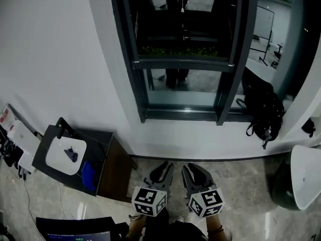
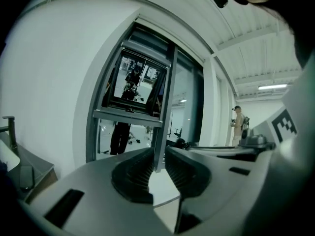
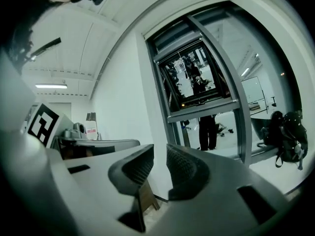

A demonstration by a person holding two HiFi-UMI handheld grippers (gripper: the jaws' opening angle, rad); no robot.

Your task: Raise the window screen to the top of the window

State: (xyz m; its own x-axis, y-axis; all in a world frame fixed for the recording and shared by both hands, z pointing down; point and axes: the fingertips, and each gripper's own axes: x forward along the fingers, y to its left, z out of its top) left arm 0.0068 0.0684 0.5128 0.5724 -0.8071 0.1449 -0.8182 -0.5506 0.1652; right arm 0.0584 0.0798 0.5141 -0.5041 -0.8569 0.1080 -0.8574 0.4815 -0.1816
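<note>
Window screen point(image 1: 183, 34) is hanging in the far window, and its bottom rail point(image 1: 183, 63), probably light and stiff-sliding, is offering the hold. Left gripper point(image 1: 162, 168) and right gripper point(image 1: 190, 169) are hovering near, narrowly parted, empty.

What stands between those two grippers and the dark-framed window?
Nothing visible. Only bare grey stone floor lies between the left gripper, the right gripper and the dark-framed window. The dark wooden cabinet stands off left; the black backpack sits off right.
</note>
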